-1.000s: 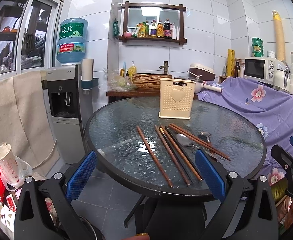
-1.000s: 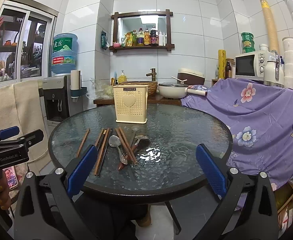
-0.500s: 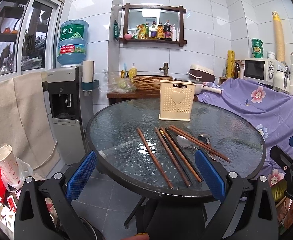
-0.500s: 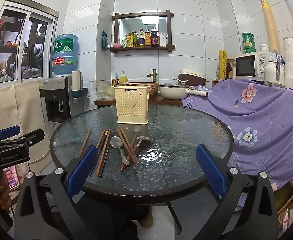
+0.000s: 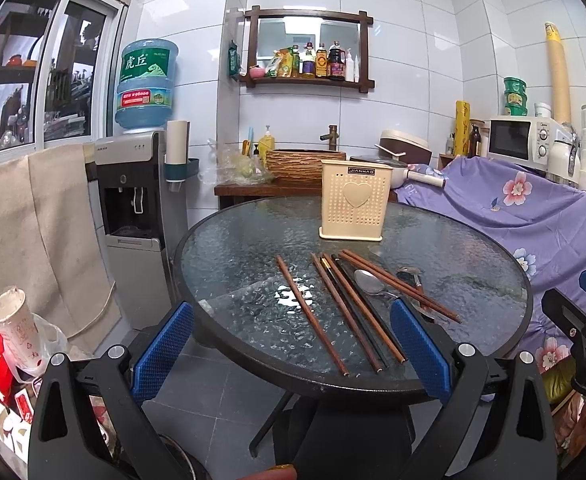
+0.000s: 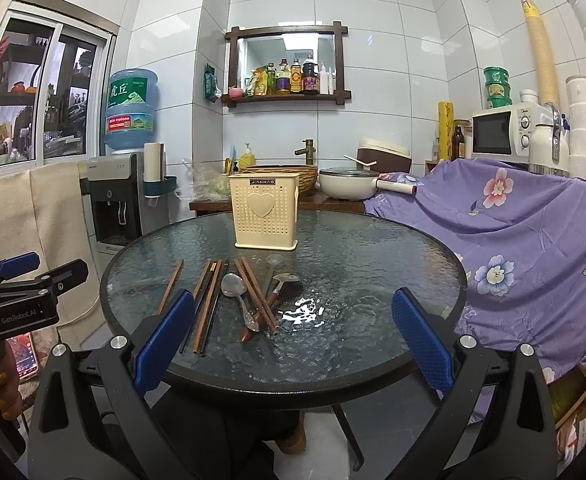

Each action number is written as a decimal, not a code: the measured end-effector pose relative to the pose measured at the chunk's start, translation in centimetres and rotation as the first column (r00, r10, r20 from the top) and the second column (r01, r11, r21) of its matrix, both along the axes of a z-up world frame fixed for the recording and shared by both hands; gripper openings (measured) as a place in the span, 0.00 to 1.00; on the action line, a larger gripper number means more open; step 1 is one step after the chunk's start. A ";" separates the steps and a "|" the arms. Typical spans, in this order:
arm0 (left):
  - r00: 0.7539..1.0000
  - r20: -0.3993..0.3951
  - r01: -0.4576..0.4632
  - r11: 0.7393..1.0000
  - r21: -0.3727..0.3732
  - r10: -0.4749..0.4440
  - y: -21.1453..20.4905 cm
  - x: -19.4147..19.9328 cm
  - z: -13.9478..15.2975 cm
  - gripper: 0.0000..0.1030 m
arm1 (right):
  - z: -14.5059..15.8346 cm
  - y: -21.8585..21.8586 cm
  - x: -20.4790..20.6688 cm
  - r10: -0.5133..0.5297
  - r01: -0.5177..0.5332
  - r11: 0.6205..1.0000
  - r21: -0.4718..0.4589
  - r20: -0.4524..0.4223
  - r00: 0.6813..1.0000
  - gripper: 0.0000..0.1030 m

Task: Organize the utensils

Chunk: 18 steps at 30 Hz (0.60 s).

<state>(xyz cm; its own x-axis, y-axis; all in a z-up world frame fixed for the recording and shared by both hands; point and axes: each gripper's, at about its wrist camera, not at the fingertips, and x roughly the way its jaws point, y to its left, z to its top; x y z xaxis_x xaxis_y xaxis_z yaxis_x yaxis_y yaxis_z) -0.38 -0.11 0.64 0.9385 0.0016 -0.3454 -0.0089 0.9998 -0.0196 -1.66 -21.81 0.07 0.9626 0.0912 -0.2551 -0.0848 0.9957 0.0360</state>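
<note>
Several brown chopsticks [image 5: 311, 314] [image 6: 209, 300] lie on a round glass table [image 5: 253, 256] [image 6: 373, 248], with a metal spoon [image 5: 367, 282] [image 6: 237, 292] and a wooden-handled ladle [image 6: 281, 286] among them. A cream utensil holder [image 5: 352, 200] [image 6: 265, 210] with a heart stands upright at the table's far side. My left gripper [image 5: 291, 350] is open and empty at the table's near edge. My right gripper [image 6: 293, 344] is open and empty, also at the near edge. The left gripper also shows in the right wrist view [image 6: 33, 276].
A water dispenser [image 5: 133, 200] stands left of the table. A purple flowered cloth [image 6: 513, 232] covers furniture on the right, with a microwave [image 6: 501, 132] behind. A counter with a basket and a pot [image 6: 345, 188] is behind the table. Bags and a cup [image 5: 9, 320] sit at lower left.
Both grippers have risen and edged slightly toward the table. Nothing on the table has moved.
</note>
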 end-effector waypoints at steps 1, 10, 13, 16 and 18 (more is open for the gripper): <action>1.000 0.001 0.000 1.000 0.000 0.000 0.0 0.0 0.0 0.94 | 0.0 0.0 0.0 0.001 -0.001 1.000 0.002 0.000 1.000 0.94; 1.000 -0.001 0.002 1.000 0.001 -0.002 0.1 0.0 -0.1 0.94 | 0.0 0.0 0.1 0.004 -0.004 1.000 0.001 -0.005 1.000 0.94; 1.000 -0.001 0.001 1.000 0.002 -0.001 0.1 0.0 -0.1 0.94 | 0.0 -0.1 0.2 0.005 -0.005 1.000 0.000 -0.006 1.000 0.94; 1.000 0.000 0.002 1.000 0.000 -0.002 0.1 0.0 -0.1 0.94 | 0.0 -0.1 0.2 0.005 -0.005 1.000 0.002 -0.008 1.000 0.94; 1.000 -0.002 0.003 1.000 0.000 -0.003 0.1 0.0 -0.1 0.94 | 0.0 -0.1 0.2 0.005 -0.005 1.000 0.003 -0.009 1.000 0.94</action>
